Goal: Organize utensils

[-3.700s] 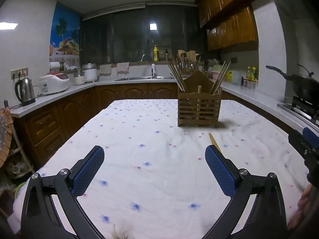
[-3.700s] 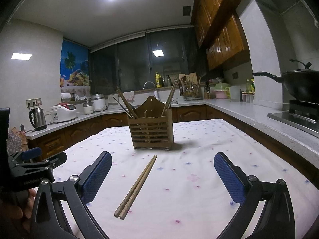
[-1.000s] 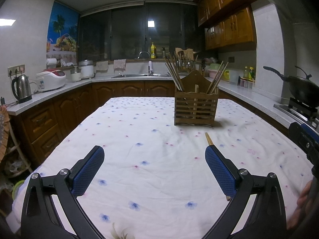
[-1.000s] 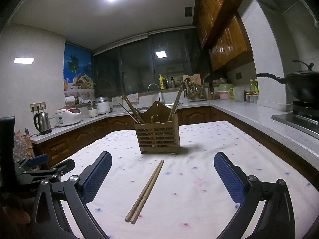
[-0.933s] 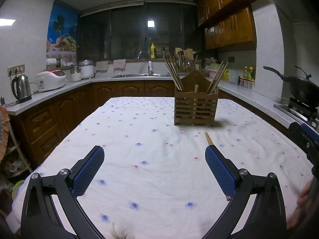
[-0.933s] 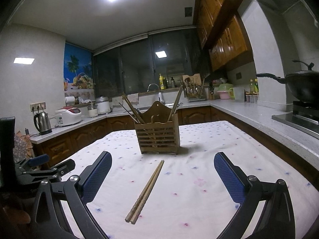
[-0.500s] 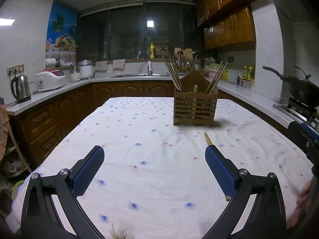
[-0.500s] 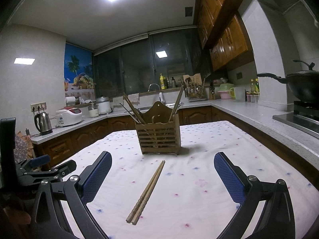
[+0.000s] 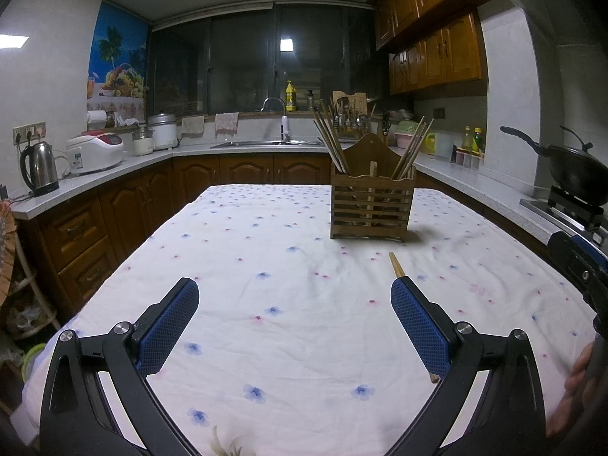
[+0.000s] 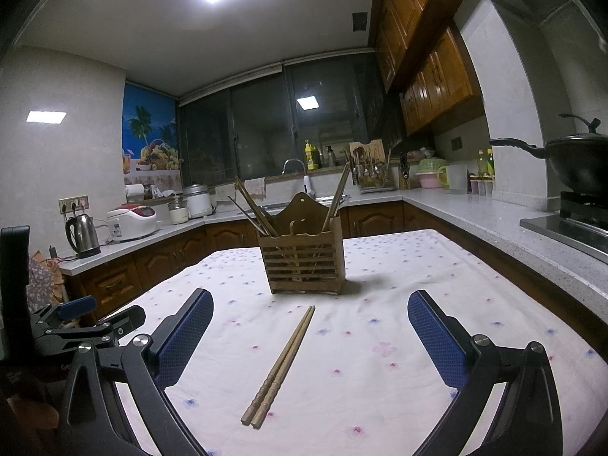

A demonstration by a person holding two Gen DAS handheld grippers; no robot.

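Item: pair of wooden chopsticks (image 10: 283,361), lying side by side and touching on the flowered cloth of the desk (image 10: 380,361), near of the slatted wooden holder (image 10: 302,258), which stands upright at the far middle with other chopsticks already in it. Right tool (image 10: 309,336): pads wide apart, holding nothing, the pair between them. Left tool (image 9: 294,323): also apart and empty, to the left. Handling note: I would lower the right tool over the pair's midsection, close across both sticks at once so neither rolls free, then lift level before tipping them into the holder.
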